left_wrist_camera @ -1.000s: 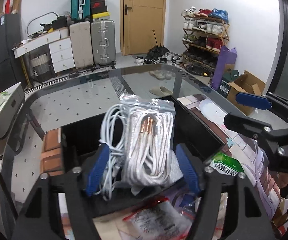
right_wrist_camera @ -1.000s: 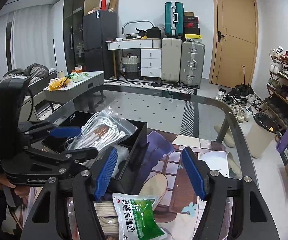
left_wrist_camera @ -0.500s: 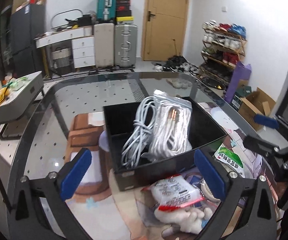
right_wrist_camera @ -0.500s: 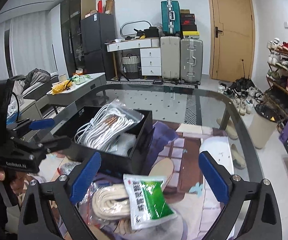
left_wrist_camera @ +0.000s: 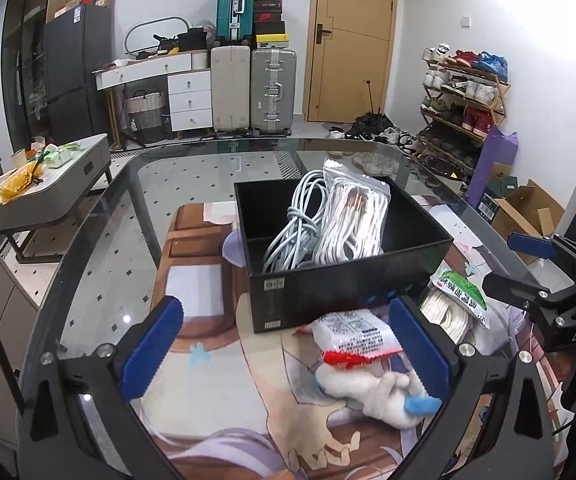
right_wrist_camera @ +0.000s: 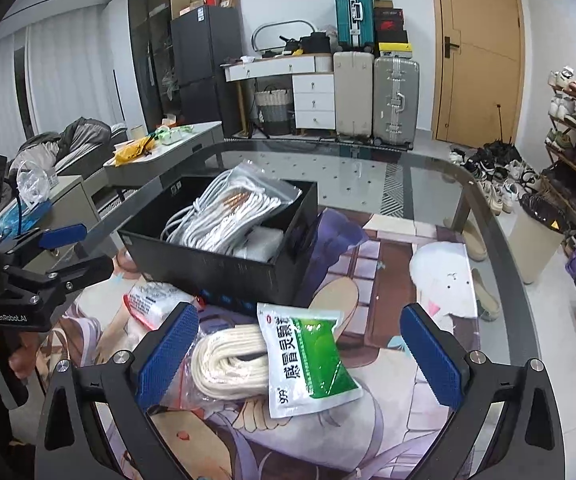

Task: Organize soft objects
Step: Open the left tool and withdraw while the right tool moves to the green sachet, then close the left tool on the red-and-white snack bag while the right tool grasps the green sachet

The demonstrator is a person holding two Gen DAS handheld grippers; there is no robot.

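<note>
Left gripper (left_wrist_camera: 288,354): jaws wide apart, nothing held. Black box (left_wrist_camera: 348,284) ahead of it, containing bagged white cords (left_wrist_camera: 354,220); red-sealed packet (left_wrist_camera: 354,338) just below its right pad. Right gripper (right_wrist_camera: 302,356): jaws wide apart, empty; green-white sachet (right_wrist_camera: 308,356) and cream rope coil (right_wrist_camera: 229,356) lay between its fingers.

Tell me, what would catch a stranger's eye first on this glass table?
Probably the black box in the middle of the glass table, with a bag of white cords sticking up out of it. In front of the box lie a green and white packet resting on a coil of cream rope, and a red-edged packet. Both blue-padded grippers, left and right, stand wide open, holding nothing.
</note>
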